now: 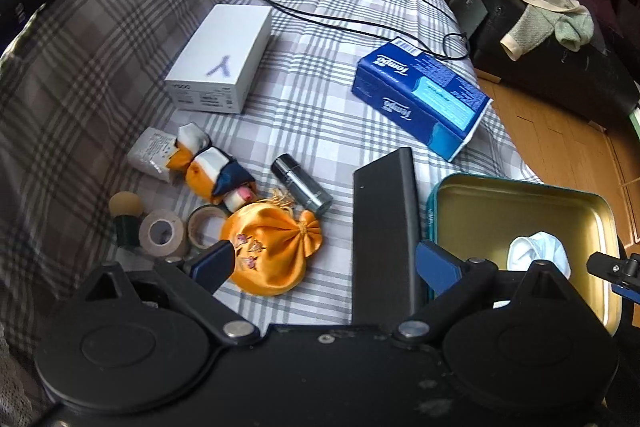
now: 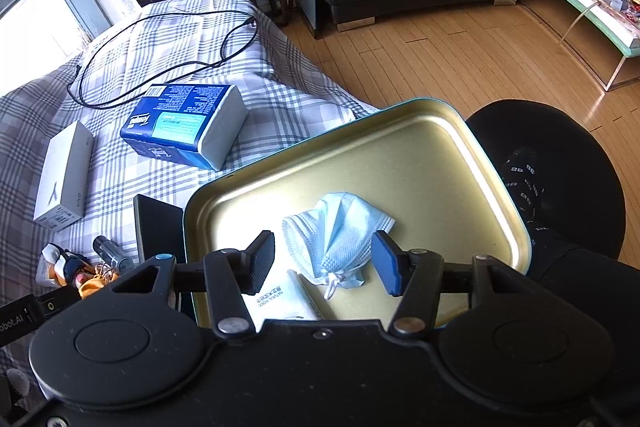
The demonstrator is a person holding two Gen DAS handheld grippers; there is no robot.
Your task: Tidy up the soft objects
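Left gripper (image 1: 326,267) hovering over orange pouch (image 1: 272,253), jaws spread, nothing pinched (lower frame). Right gripper (image 2: 324,263) jaws spread, straddling mask (image 2: 340,231) in tin (image 2: 460,147).

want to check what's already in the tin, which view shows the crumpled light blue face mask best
The right wrist view: the crumpled light blue face mask lies whole and unobstructed on the floor of the gold-lined metal tin. The left wrist view shows only a whitish bundle of it, partly hidden behind the gripper's frame.

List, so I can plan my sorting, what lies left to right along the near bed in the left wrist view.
Tape rolls → orange pouch → black slab → gold tin.
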